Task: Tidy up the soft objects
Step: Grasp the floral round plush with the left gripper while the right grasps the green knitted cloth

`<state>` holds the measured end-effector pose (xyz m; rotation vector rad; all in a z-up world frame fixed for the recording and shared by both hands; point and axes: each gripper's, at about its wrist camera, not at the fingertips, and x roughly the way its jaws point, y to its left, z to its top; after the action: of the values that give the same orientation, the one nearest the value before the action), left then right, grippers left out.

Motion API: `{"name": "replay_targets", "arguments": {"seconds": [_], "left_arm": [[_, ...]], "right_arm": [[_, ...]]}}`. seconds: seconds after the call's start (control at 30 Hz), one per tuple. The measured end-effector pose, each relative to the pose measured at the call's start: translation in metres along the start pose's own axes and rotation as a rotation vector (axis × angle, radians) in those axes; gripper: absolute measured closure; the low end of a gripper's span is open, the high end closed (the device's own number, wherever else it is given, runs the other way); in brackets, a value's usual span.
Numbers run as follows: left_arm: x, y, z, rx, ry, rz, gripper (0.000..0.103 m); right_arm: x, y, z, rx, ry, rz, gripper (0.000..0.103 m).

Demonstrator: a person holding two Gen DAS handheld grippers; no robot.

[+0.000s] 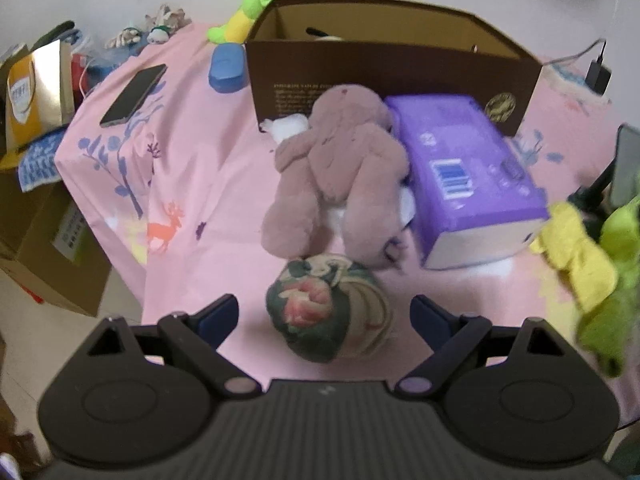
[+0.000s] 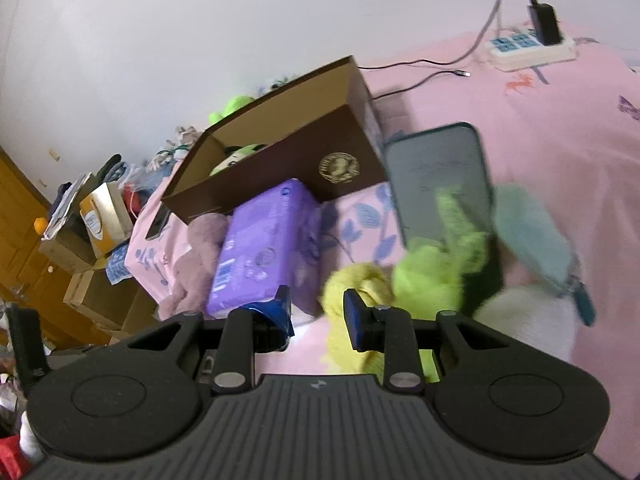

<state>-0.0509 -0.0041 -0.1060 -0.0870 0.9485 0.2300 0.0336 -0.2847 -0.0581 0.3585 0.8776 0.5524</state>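
On the pink bedsheet a pink plush rabbit (image 1: 340, 168) lies in front of an open brown cardboard box (image 1: 384, 76). A rolled floral cloth bundle (image 1: 326, 312) sits just ahead of my left gripper (image 1: 324, 316), which is open with its fingers either side of the bundle, not touching it. A green and yellow plush toy (image 2: 420, 276) lies at the right; it also shows in the left wrist view (image 1: 600, 272). My right gripper (image 2: 316, 316) is open beside it, with its right finger against the toy's yellow part. The box (image 2: 280, 160) holds another green plush.
A purple tissue pack (image 1: 468, 176) lies beside the rabbit. A phone (image 1: 134, 96) and a blue pad (image 1: 226, 68) lie at the left. A second green and yellow plush (image 1: 240, 20) sits behind the box. A phone on a stand (image 2: 440, 180) and a power strip (image 2: 532, 46) are at the right. The bed's edge drops off at the left.
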Motion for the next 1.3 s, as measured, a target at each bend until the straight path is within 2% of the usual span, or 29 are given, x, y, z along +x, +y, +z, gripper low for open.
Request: {"name": "replay_targets", "arguments": {"seconds": [0.13, 0.37, 0.43, 0.67, 0.73, 0.83, 0.93, 1.03, 1.17, 1.3], "left_arm": [[0.012, -0.004, -0.002, 0.052, 0.020, 0.002, 0.012], [0.032, -0.010, -0.004, 0.074, 0.055, 0.009, 0.012], [0.033, -0.009, -0.005, 0.077, 0.053, 0.017, 0.015], [0.035, -0.006, -0.007, 0.059, 0.063, -0.005, 0.023], [0.034, -0.005, -0.008, 0.056, 0.060, -0.017, 0.032], [0.029, -0.006, -0.008, 0.056, 0.050, -0.032, 0.037], [0.024, -0.006, -0.011, 0.062, 0.055, -0.052, 0.039], [0.012, -0.007, -0.014, 0.060, 0.054, -0.117, 0.039], [-0.005, -0.019, -0.019, 0.126, 0.034, -0.173, 0.039], [-0.009, -0.030, -0.019, 0.151, 0.023, -0.203, 0.039]], "right_arm": [[-0.008, -0.011, -0.003, 0.014, 0.029, -0.002, 0.092], [-0.009, -0.020, -0.013, -0.005, 0.132, -0.026, 0.092], [-0.010, -0.022, -0.017, -0.009, 0.150, -0.039, 0.091], [-0.010, -0.036, -0.018, 0.060, 0.130, -0.091, 0.090], [-0.007, -0.038, -0.020, 0.084, 0.155, -0.074, 0.090], [-0.004, -0.038, -0.024, 0.089, 0.187, -0.059, 0.089], [-0.002, -0.037, -0.028, 0.086, 0.210, -0.066, 0.088], [0.001, -0.045, -0.032, 0.137, 0.228, -0.067, 0.088], [0.005, -0.055, -0.036, 0.209, 0.246, -0.048, 0.085], [0.009, -0.053, -0.037, 0.216, 0.250, -0.030, 0.084]]}}
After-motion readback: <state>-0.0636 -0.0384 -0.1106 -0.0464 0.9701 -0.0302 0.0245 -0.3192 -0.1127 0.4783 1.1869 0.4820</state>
